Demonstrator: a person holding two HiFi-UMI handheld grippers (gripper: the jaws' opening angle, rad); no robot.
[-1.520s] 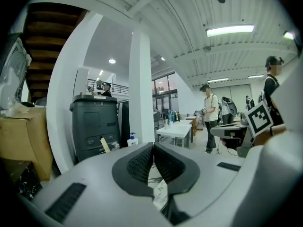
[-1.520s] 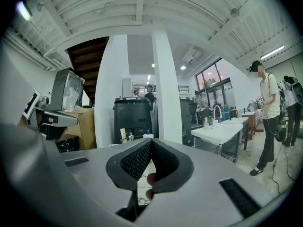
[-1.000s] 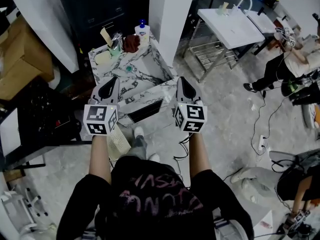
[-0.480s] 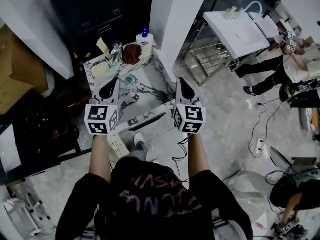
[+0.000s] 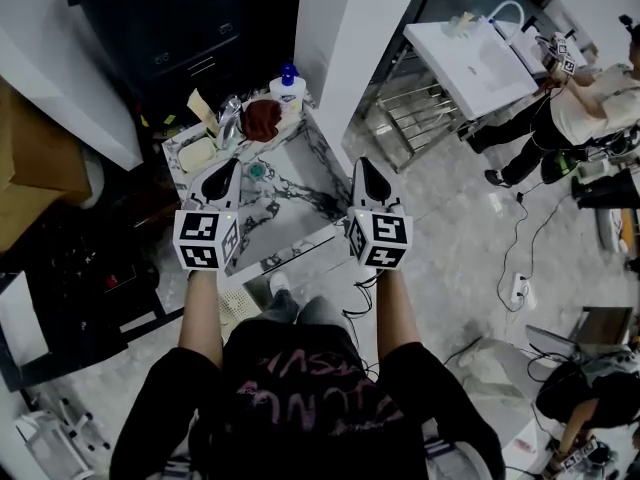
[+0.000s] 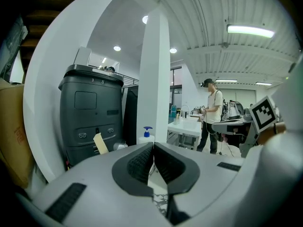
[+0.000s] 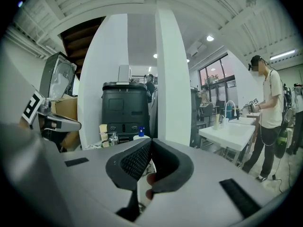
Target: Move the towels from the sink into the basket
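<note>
Since the dark red crumpled cloth towel sits at the far rim of the white marble-patterned sink, the coming move for me is a reach forward across this sink. At that rim the towel lies between the chrome faucet and the white soap bottle with a blue pump, just beside both.

My left gripper hangs above the sink's near left part and my right gripper above its near right edge. Both point toward the far rim. The towel is ahead of the left one and a little to its right, and it is clearly further from the right one. So I judge that the left gripper is the nearer one for the pick.

The towel is a rounded lump, and I see no long axis in it, so I think the roll of the jaws matters little.

Both grippers are clenched with nothing inside; the dark pads meet at their tips in each gripper view. They must spread before any grasp.

Under the sink's near edge, by my feet, there is a white perforated plastic container. I believe this is the basket.
</note>
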